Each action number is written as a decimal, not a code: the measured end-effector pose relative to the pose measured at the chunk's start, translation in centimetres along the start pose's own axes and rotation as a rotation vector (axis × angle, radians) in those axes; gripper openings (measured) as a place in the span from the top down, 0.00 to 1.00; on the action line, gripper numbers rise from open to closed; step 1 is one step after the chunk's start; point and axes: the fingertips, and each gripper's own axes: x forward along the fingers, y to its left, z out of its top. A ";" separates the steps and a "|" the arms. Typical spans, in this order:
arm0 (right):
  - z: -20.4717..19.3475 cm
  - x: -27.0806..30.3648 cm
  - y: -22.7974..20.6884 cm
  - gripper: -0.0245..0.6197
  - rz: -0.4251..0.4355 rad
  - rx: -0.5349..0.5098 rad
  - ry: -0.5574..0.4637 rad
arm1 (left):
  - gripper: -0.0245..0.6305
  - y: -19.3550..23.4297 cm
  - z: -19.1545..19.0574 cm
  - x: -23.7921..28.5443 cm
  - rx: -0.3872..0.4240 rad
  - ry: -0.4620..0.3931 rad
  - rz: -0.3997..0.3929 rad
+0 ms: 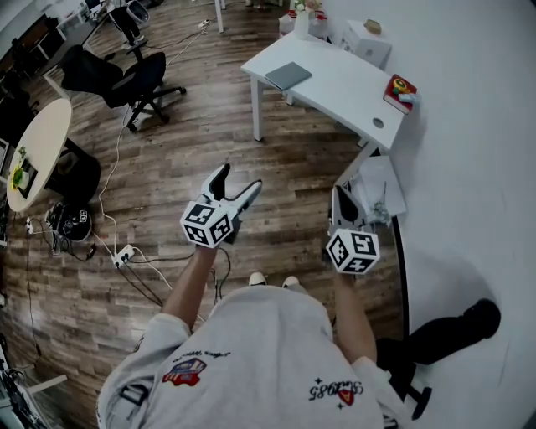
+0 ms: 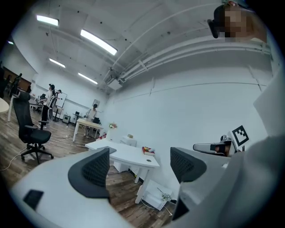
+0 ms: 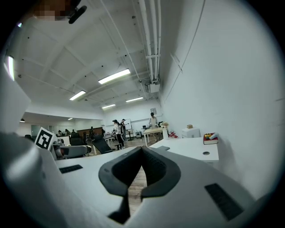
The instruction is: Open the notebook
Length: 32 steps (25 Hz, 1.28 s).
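Both my grippers are up in the air over the wood floor [image 1: 209,134], well apart from the worktop [image 1: 335,84] at 1 o'clock in the head view. Left gripper [image 1: 236,184]: jaws wide apart, nothing between them. Right gripper [image 1: 339,198]: jaws closed, tips together, holding nothing.

Notebook [image 1: 287,75]: one, grey, closed, lying flat near the worktop's 9 o'clock end, untouched.

Containers:
- One vase [image 1: 301,23] at the worktop's 12 o'clock edge, with flowers in it.
- One white box [image 1: 366,42] at about 1 o'clock from the notebook, with a small tan thing on top. I can't tell if it stands on the worktop or behind it.
- One flat white carton [image 1: 383,186] on the floor under the worktop's 5 o'clock corner. It holds thin tangled bits, wires or twigs, can't tell which.

Other counts:
- One red book [image 1: 399,90] at the worktop's 3 o'clock end, with small light things on it.
- One cable hole [image 1: 378,123] just at 7 o'clock of that book.
- One black chair [image 1: 126,80] at 10 o'clock.
- One round table [image 1: 38,142] at 9 o'clock.
- One power strip [image 1: 124,254] on the floor.
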 end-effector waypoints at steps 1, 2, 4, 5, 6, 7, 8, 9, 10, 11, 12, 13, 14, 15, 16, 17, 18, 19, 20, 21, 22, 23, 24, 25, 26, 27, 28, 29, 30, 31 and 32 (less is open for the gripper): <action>-0.2 0.1 0.5 0.98 0.001 -0.002 0.000 | 0.34 0.3 0.0 -0.3 -0.003 0.000 -0.001; -0.3 0.2 0.9 0.98 0.004 -0.006 -0.001 | 0.34 0.6 -0.1 -0.7 -0.008 0.000 -0.001; -0.4 0.6 1.8 0.98 0.010 -0.010 -0.003 | 0.34 1.3 -0.4 -1.4 -0.020 0.001 0.001; -0.4 0.8 2.3 0.98 0.013 -0.010 -0.003 | 0.34 1.6 -0.4 -1.7 -0.025 0.003 0.002; -0.4 1.1 2.7 0.98 0.017 -0.011 -0.003 | 0.34 1.9 -0.5 -2.0 -0.030 0.004 0.002; -0.3 1.4 3.1 0.98 0.020 -0.012 -0.004 | 0.34 2.3 -0.4 -2.2 -0.034 0.005 0.003; -0.3 1.8 3.5 0.98 0.024 -0.013 -0.004 | 0.34 2.8 -0.4 -2.5 -0.037 0.005 0.005; -0.3 2.1 3.9 0.98 0.027 -0.014 -0.004 | 0.34 3.2 -0.3 -2.7 -0.041 0.005 0.008; -0.3 2.4 4.1 0.98 0.031 -0.013 -0.003 | 0.34 3.7 -0.2 -2.8 -0.043 0.004 0.011; -0.3 2.7 4.4 0.98 0.037 -0.011 -0.005 | 0.34 4.0 0.0 -2.8 -0.043 0.004 0.014; -0.2 3.0 4.5 0.98 0.045 -0.008 -0.009 | 0.34 4.3 0.1 -2.7 -0.038 0.006 0.014; -0.1 3.4 4.6 0.98 0.051 -0.005 -0.014 | 0.34 4.5 0.2 -2.4 -0.032 0.010 0.013; -0.1 3.8 4.5 0.98 0.055 -0.002 -0.016 | 0.34 4.6 0.3 -2.1 -0.026 0.013 0.010; -0.1 4.3 4.3 0.98 0.054 -0.001 -0.015 | 0.34 4.8 0.4 -1.7 -0.022 0.015 0.008; -0.1 4.9 4.1 0.98 0.053 0.000 -0.013 | 0.34 5.0 0.4 -1.3 -0.021 0.017 0.007; -0.2 5.5 3.8 0.98 0.053 0.002 -0.011 | 0.34 5.3 0.4 -0.8 -0.021 0.019 0.009; -0.3 6.2 3.5 0.98 0.055 0.005 -0.010 | 0.34 5.7 0.4 -0.3 -0.022 0.021 0.012; -0.4 7.1 3.2 0.98 0.058 0.008 -0.009 | 0.34 6.1 0.4 0.3 -0.024 0.023 0.016; -0.4 8.0 2.9 0.98 0.064 0.012 -0.009 | 0.34 6.6 0.5 0.9 -0.028 0.024 0.019; -0.4 9.0 2.6 0.98 0.071 0.017 -0.011 | 0.34 7.1 0.5 1.6 -0.034 0.025 0.018; -0.4 10.0 2.2 0.98 0.079 0.025 -0.015 | 0.34 7.5 0.5 2.3 -0.040 0.028 0.015; -0.4 11.0 1.8 0.98 0.086 0.033 -0.020 | 0.34 7.9 0.5 3.2 -0.043 0.033 0.010; -0.5 12.1 1.3 0.98 0.090 0.039 -0.022 | 0.34 8.4 0.4 4.1 -0.041 0.040 0.006; -0.5 13.4 0.8 0.98 0.092 0.042 -0.019 | 0.34 8.9 0.5 5.0 -0.034 0.047 0.007; -0.5 14.8 0.2 0.98 0.095 0.043 -0.015 | 0.34 9.6 0.7 6.0 -0.027 0.051 0.011; -0.4 16.3 -0.5 0.98 0.099 0.045 -0.011 | 0.34 10.2 1.0 7.1 -0.023 0.053 0.017; -0.3 17.7 -1.2 0.98 0.105 0.049 -0.008 | 0.34 10.9 1.3 8.3 -0.021 0.053 0.024; -0.1 19.1 -1.9 0.98 0.109 0.054 -0.005 | 0.34 11.5 1.6 9.5 -0.021 0.054 0.031; 0.2 20.4 -2.6 0.98 0.115 0.058 -0.002 | 0.34 12.2 2.0 10.7 -0.022 0.053 0.039; 0.5 21.8 -3.3 0.98 0.122 0.062 0.002 | 0.34 12.8 2.4 11.9 -0.023 0.051 0.048; 0.7 23.2 -4.0 0.98 0.131 0.065 0.006 | 0.34 13.3 2.8 13.1 -0.024 0.048 0.057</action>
